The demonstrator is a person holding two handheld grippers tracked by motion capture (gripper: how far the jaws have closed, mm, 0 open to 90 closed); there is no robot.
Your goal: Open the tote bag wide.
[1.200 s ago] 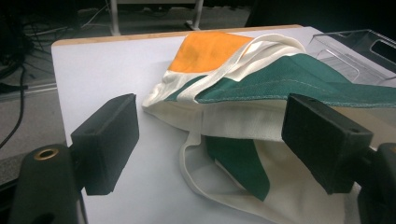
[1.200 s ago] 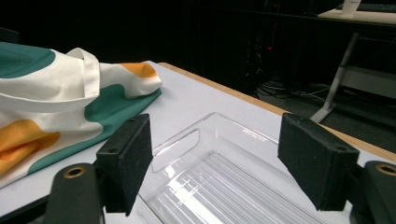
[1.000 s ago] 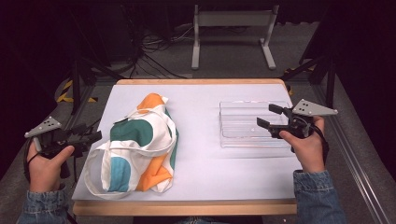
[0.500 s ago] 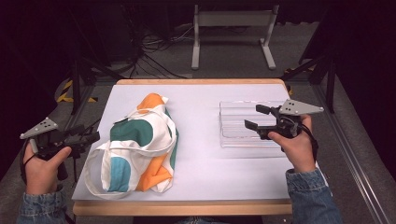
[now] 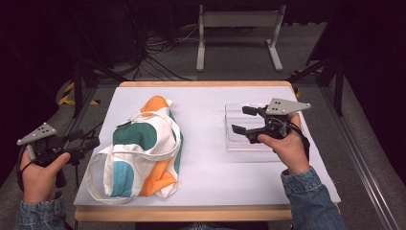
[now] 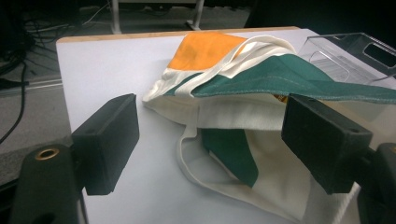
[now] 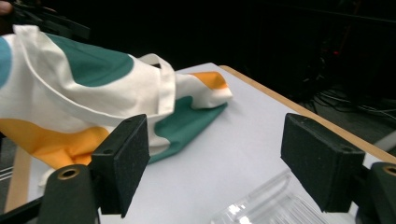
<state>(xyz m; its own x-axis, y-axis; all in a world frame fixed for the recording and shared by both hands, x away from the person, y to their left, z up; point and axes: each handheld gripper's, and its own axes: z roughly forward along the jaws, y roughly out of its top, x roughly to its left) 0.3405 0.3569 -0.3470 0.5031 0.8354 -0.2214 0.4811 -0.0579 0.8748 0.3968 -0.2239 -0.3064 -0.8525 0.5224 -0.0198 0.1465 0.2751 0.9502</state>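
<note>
Tote bag (image 5: 143,151) btwn L gripper (image 5: 91,143) & R gripper (image 5: 242,120), both jaws wide, empty.

The bag (image 5: 143,153) is woven cloth, matt and soft, cream with green, orange and blue patches; its hems show stitching (image 6: 280,79) and its straps (image 7: 164,84) are the same cloth. The tray (image 5: 239,139) is clear plastic, glossy, catching bright glints along its ribbed edge (image 7: 261,205). The table (image 5: 206,110) has a smooth, matt white top with a pale wood rim (image 5: 182,213). The pads (image 6: 112,140) on both grippers are black, matt and finely grainy, like dense foam or rubber. The sleeves (image 5: 311,201) are blue denim.
</note>
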